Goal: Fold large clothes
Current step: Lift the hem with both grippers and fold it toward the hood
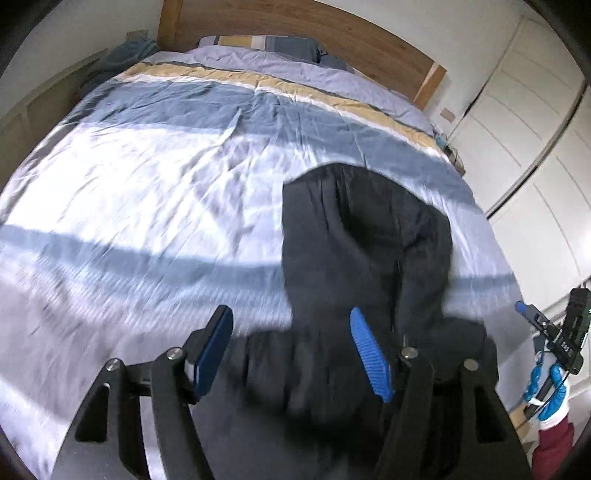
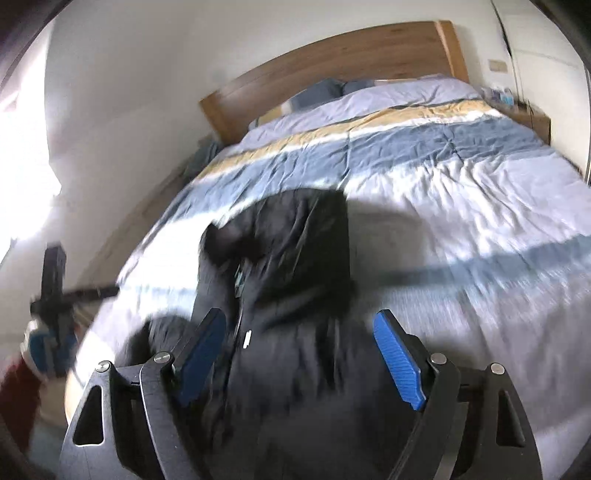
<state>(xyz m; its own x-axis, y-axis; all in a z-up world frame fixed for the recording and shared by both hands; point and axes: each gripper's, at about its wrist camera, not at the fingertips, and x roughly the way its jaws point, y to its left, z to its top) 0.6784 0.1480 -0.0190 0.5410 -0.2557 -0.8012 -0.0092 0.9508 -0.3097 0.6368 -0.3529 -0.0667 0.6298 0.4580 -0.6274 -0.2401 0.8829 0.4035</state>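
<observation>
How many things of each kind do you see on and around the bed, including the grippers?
Dark garment, lying on the bed: 1
Striped duvet: 1
Pillows, count unclear at the headboard: at least 1
Wooden headboard: 1
Grippers, left gripper and right gripper, both open: 2
Total: at least 6

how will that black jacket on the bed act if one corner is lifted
The black jacket is probably floppy: it lies in soft creases on the bed. It would likely sag and unfold. Its bulky folds suggest some weight, so it may drag rather than slide.
</observation>
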